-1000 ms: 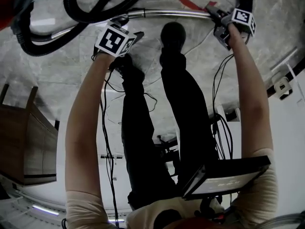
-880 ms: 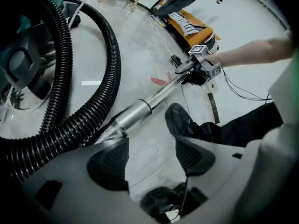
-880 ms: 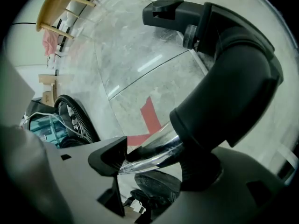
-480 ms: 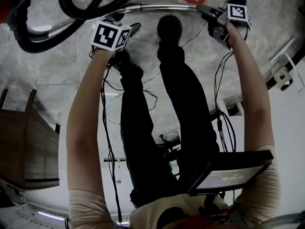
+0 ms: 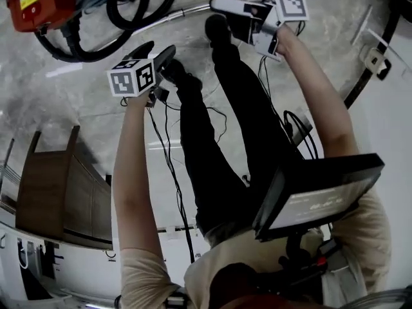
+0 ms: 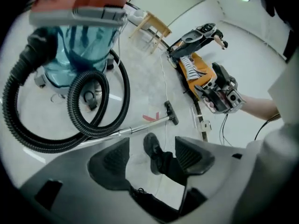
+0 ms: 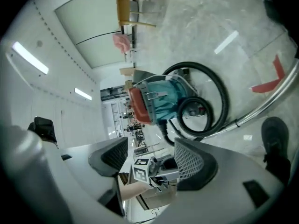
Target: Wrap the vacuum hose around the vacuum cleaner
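The left gripper (image 6: 152, 155) is up in the air with its jaws spread apart and nothing in them. The right gripper (image 7: 152, 157) is wide open and empty too. The vacuum cleaner (image 6: 79, 41) sits on the floor. The black vacuum hose (image 6: 73, 107) lies in loops beside it.

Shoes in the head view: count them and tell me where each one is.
2. One shoe stands near the top centre beside the metal tube; the other shoe is lower left of it. None appears hidden.
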Available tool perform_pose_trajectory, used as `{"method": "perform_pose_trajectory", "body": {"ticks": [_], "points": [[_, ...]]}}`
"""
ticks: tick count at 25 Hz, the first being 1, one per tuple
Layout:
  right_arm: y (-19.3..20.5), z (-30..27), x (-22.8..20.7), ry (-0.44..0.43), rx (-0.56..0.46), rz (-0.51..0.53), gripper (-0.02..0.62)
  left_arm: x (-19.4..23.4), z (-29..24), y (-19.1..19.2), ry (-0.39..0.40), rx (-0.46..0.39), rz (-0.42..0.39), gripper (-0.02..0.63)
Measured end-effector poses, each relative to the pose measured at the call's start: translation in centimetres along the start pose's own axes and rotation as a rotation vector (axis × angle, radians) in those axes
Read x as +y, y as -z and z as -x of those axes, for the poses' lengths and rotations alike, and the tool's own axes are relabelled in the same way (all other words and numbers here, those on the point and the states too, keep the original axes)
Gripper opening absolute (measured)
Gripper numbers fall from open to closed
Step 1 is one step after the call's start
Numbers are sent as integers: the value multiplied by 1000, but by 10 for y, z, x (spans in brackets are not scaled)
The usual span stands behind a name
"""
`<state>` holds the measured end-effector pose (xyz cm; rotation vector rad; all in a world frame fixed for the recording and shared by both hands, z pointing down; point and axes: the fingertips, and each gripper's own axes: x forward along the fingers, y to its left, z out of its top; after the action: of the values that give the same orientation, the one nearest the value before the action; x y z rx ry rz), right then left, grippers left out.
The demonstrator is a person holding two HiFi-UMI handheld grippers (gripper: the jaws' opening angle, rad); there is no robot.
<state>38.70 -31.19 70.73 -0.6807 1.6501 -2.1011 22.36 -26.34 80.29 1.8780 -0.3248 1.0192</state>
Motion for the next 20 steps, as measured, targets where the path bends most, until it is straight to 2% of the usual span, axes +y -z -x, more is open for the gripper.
{"method": "perform_pose_trajectory", "body": {"ticks": [2, 6, 8, 12, 14, 17, 20], "points": [[6, -11, 48, -47, 13, 42, 310, -15, 35, -18, -3, -74, 35, 311], [34, -13, 132, -132, -12, 89, 308, -53, 111, -35, 68, -270, 250, 311], [44, -14, 169, -168, -29, 122, 308, -70, 146, -47, 92, -341, 280, 311], [82, -12, 256, -258, -22, 199, 308, -125, 202, -49, 129, -385, 226, 311], [95, -24, 285, -280, 8, 255, 308, -143, 223, -59, 162, -397, 180, 311], [113, -49, 326, -291, 113, 386, 307, -172, 252, -89, 231, -429, 77, 311], [142, -51, 382, -338, 188, 494, 307, -218, 299, -115, 248, -488, -42, 311]]}}
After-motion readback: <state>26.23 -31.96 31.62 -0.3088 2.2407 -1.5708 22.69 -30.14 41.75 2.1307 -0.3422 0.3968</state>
